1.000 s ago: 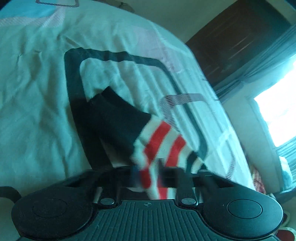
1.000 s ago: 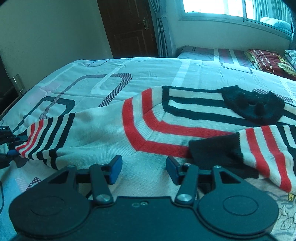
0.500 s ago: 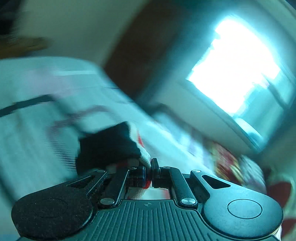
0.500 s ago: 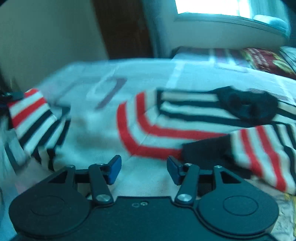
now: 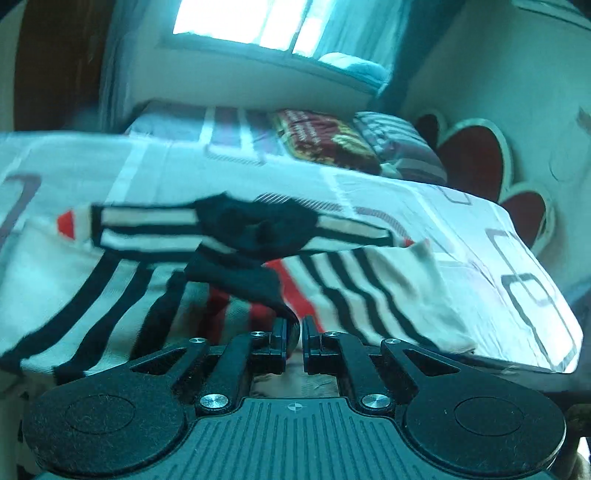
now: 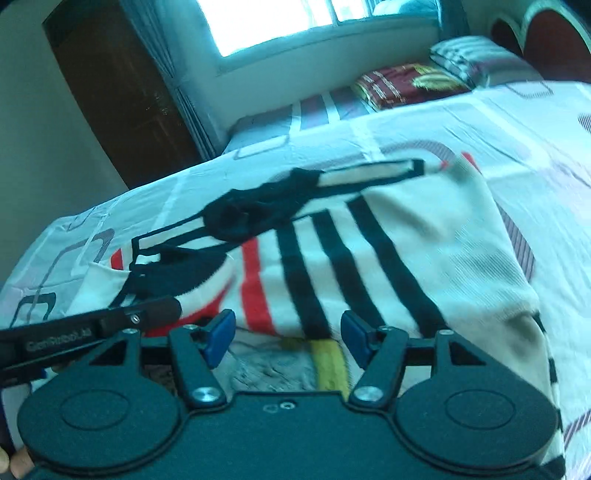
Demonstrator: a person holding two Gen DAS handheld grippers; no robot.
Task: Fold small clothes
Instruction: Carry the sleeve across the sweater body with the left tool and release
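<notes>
My left gripper (image 5: 293,334) fingers clamp the black sleeve cuff (image 5: 240,280) of the striped sweater (image 6: 369,236), which lies on the bed (image 6: 535,122) at 12 o'clock. My right gripper (image 6: 286,334) fingers are apart.

Blown-out window (image 5: 236,22) backlight, teal cast, motion blur (esp. stripes), fisheye bend at edges, dim foregrnd

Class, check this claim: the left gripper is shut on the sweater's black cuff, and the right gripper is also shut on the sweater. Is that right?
Not quite. The right gripper is open: the right wrist view shows its blue pads wide apart, holding nothing, with the sweater lying beyond them. The left gripper is indeed shut on the black cuff, as the left wrist view shows.
</notes>
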